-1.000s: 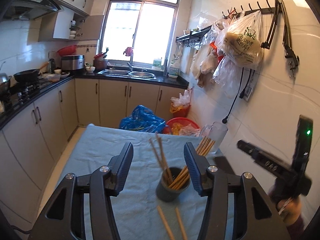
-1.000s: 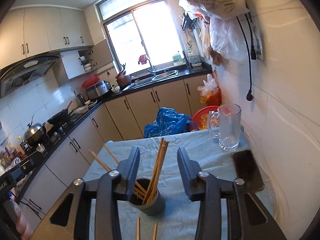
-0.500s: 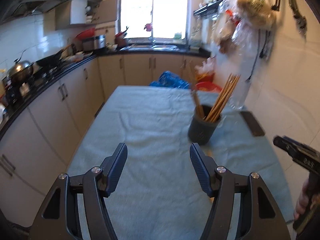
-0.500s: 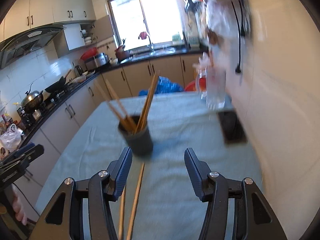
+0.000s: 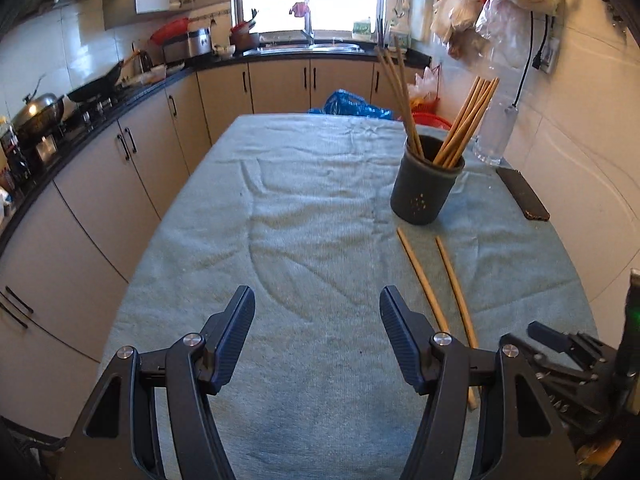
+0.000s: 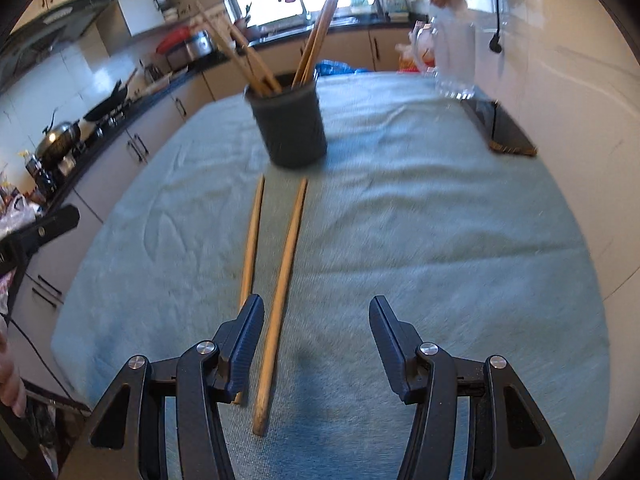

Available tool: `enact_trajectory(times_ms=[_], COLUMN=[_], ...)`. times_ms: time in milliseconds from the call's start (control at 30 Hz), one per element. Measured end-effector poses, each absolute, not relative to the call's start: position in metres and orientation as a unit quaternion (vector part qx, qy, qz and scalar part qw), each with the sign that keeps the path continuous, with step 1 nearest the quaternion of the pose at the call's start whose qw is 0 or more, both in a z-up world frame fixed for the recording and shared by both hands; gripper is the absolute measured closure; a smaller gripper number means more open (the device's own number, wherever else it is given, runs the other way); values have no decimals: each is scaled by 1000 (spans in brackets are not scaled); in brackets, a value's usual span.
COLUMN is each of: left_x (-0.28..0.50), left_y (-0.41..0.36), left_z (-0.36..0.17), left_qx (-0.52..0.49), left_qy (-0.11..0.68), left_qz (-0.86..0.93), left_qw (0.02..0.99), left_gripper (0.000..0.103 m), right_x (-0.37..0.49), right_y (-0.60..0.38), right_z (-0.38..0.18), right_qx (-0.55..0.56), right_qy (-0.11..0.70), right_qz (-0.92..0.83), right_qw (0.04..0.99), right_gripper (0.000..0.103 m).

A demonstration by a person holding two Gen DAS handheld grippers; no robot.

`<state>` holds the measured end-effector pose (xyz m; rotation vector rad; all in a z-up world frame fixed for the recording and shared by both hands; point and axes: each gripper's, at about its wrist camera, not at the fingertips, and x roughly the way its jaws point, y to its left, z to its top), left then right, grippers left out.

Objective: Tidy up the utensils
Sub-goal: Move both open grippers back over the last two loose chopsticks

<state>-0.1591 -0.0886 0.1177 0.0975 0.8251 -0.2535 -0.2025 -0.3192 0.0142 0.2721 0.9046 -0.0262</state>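
A dark cup [image 5: 426,186] [image 6: 290,126] holding several wooden chopsticks stands on the towel-covered table [image 5: 312,220]. Two loose chopsticks [image 5: 424,284] [image 6: 286,268] lie side by side on the towel in front of the cup. My left gripper [image 5: 316,316] is open over bare towel, left of the loose pair. My right gripper [image 6: 316,328] is open and low over the towel; the near end of one loose chopstick lies between its fingers, close to the left finger [image 6: 246,336], untouched. The other chopstick [image 6: 250,248] passes just outside that finger.
A glass mug [image 5: 494,136] [image 6: 454,60] and a dark phone [image 5: 522,194] [image 6: 498,128] sit at the table's right side by the tiled wall. Kitchen counters with a wok [image 5: 38,110] run along the left. A blue bag [image 5: 352,106] lies beyond the far edge.
Both grippers have come down and tilted toward the table. The right one now sits over the near ends of the loose chopsticks. Both jaws stand a little wider.
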Motion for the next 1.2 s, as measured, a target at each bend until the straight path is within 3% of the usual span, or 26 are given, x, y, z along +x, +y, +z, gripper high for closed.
enact_trajectory(times_ms=[500, 700, 833, 1200], left_x=[-132, -128, -126, -118], left_y=[-87, -98, -112, -189], left_z=[83, 76, 71, 41], left_qx=[18, 22, 22, 80], left_qy=[453, 464, 470, 495], left_qz=[-122, -127, -144, -202], left_qw=[883, 877, 871, 841], left_gripper=[39, 39, 39, 39], right_x=[-158, -149, -153, -186], right_y=[-300, -288, -305, -349], right_z=[-5, -14, -13, -14], right_qx=[52, 30, 56, 94], right_qy=[449, 453, 453, 446], right_qz=[-44, -35, -49, -73], right_qw=[891, 890, 888, 887], right_gripper=[44, 55, 84, 87])
